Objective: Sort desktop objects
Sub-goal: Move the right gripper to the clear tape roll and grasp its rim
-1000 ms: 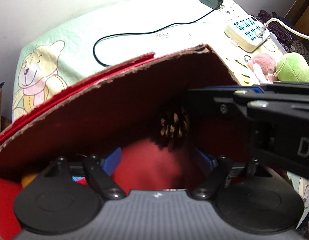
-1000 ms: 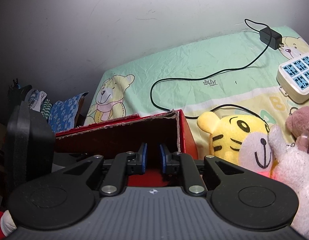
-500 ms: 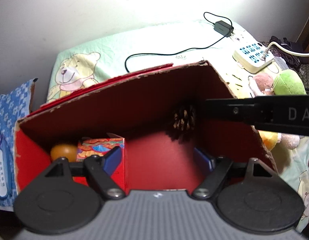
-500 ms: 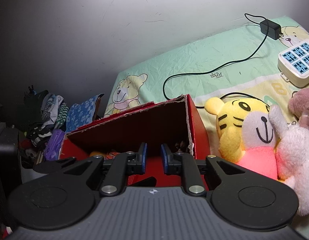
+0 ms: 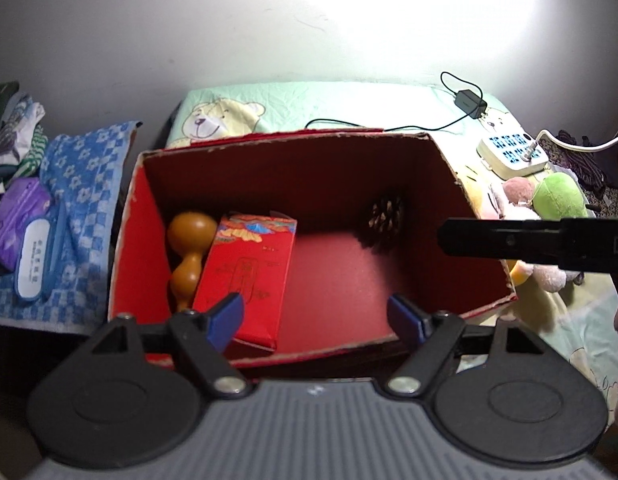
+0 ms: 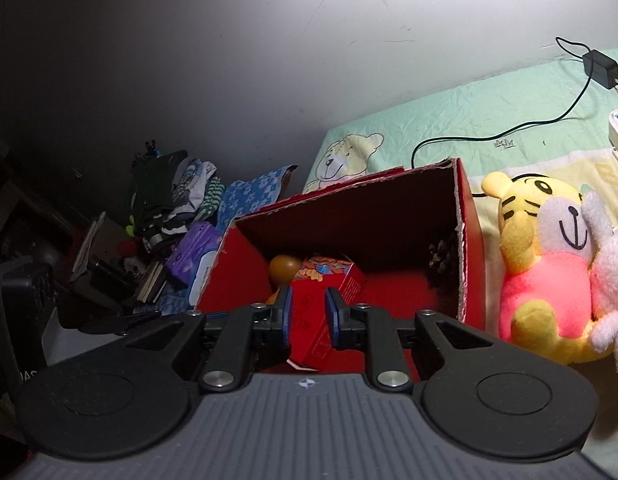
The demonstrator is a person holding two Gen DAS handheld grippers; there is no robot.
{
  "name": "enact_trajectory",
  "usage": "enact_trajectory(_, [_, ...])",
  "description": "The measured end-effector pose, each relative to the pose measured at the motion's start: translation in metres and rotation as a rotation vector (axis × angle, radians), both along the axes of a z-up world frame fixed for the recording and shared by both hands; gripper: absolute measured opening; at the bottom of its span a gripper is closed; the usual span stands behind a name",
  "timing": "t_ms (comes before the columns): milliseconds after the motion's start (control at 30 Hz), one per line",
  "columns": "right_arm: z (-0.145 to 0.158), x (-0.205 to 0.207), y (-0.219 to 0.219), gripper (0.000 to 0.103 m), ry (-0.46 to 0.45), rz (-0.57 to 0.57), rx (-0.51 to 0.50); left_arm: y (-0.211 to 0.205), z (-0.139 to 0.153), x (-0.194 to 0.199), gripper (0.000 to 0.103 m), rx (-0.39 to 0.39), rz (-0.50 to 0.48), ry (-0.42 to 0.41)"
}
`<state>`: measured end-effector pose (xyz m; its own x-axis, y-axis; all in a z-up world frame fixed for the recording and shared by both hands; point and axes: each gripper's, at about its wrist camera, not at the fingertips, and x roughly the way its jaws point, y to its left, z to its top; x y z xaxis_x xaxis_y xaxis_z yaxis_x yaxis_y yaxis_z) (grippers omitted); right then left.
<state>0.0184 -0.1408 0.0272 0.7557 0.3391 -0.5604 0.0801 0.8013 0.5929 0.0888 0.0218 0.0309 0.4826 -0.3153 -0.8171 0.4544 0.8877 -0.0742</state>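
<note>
A: Inside the red cardboard box (image 5: 333, 280)?
B: Three things: one orange gourd (image 5: 187, 248) at the left wall, one small red carton (image 5: 245, 268) touching it, one pine cone (image 5: 385, 216) in the far right corner.

A: Grippers?
B: Left gripper (image 5: 315, 316) wide open above the near rim, holding nothing. Right gripper (image 6: 307, 316) narrowly parted and opening, empty, over the box.

A: Outside the box?
B: On the bed sheet (image 6: 489, 120): one tiger plush (image 6: 541, 264), one green plush (image 5: 559, 196), one power strip (image 5: 513, 152), one black adapter (image 5: 471, 102).
</note>
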Motion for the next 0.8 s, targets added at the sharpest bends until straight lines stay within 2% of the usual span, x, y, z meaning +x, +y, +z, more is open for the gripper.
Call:
enact_trajectory(267, [-0.014,-0.016,0.020,0.021,0.035,0.164,0.007,0.035,-0.010,-0.039,0.081,-0.005,0.138,0.019])
enact_trajectory(400, [-0.027,-0.024,0.032,0.021,0.067,0.229,-0.026,0.053,-0.024,-0.055,0.081,0.000,0.225,0.051])
enact_trajectory(567, [-0.047,-0.026,0.046,0.021,0.120,0.286,-0.040,0.067,-0.050,-0.065,0.075,0.062,0.345,0.083])
enact_trajectory(800, [-0.063,-0.020,0.072,0.021,0.155,0.337,-0.120,0.077,-0.073,-0.066,0.071,0.105,0.420,0.133])
